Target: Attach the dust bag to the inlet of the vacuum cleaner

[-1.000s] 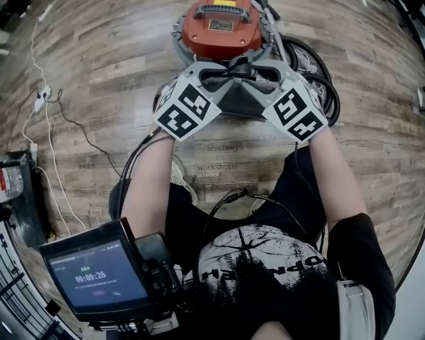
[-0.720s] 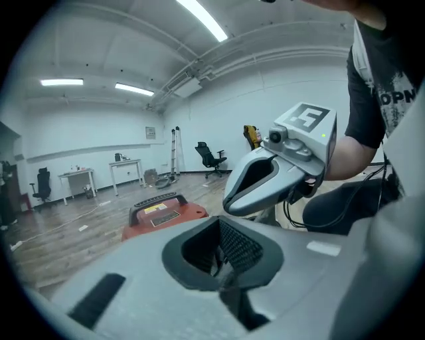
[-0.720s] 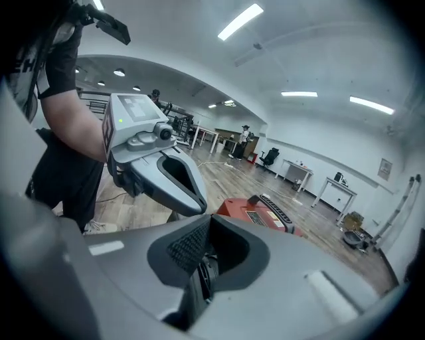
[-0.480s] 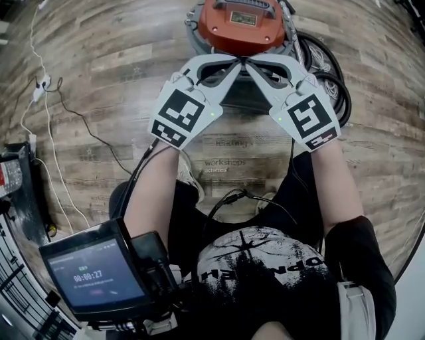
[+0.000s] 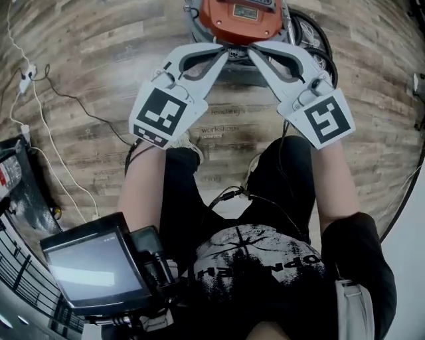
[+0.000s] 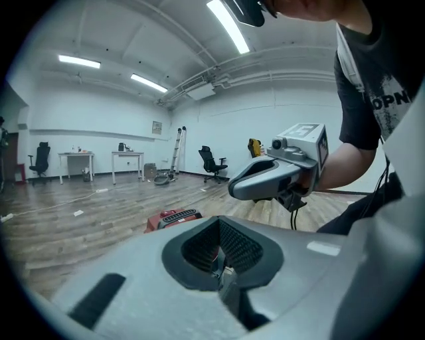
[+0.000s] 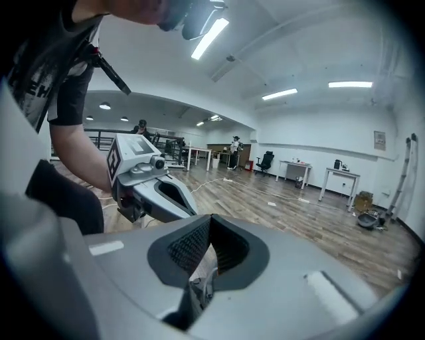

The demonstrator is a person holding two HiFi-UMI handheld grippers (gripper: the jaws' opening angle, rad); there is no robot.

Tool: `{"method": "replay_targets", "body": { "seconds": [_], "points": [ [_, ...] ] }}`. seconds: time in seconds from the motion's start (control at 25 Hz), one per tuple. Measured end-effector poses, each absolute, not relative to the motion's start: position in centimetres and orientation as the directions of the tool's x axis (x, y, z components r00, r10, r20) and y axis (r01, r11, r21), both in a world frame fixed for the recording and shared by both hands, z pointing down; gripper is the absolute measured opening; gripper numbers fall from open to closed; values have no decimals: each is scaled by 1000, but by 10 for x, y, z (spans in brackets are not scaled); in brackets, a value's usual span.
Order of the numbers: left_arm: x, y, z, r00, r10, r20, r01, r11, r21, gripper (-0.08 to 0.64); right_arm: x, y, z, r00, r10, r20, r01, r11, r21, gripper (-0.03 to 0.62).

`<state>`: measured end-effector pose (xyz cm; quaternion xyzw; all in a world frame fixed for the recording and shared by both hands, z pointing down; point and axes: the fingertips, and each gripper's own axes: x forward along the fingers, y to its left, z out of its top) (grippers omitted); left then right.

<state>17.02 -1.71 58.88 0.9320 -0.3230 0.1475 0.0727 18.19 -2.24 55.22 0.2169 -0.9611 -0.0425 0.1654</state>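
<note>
While beside vacuum cleaner (image 5: 240,18), black hose (image 5: 309,30)

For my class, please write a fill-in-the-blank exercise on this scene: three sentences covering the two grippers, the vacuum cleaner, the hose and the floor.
1. The fingers of the left gripper and of the right gripper are ___, with nothing between them.
2. The vacuum cleaner stands on a floor of ___ planks.
3. In the head view, the black hose lies coiled at the vacuum cleaner's ___ side.

Missing words: shut; wooden; right.
</note>
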Motion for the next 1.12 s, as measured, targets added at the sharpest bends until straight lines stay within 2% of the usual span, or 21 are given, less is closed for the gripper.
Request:
{"method": "replay_targets", "body": {
  "seconds": [0.36, 0.64, 0.76, 1.12],
  "points": [
    [117, 1, 400, 719, -614, 326, -682, -713, 162, 3, 117, -6, 371, -871, -305, 386, -261, 952, 162, 6],
    [73, -1, 260, 712, -653, 258, -701, -684, 202, 3, 88, -5, 244, -856, -329, 398, -312, 944, 109, 6],
    [50, -17, 220, 714, -660, 235, -697, -700, 152, 3, 72, -22, 206, -843, -377, 383, -375, 923, 82, 6],
    [-18, -11, 115, 698, -696, 170, -704, -710, -15, 3, 5, -11, 105, -883, -409, 232, -384, 912, 145, 6]
  ]
}}
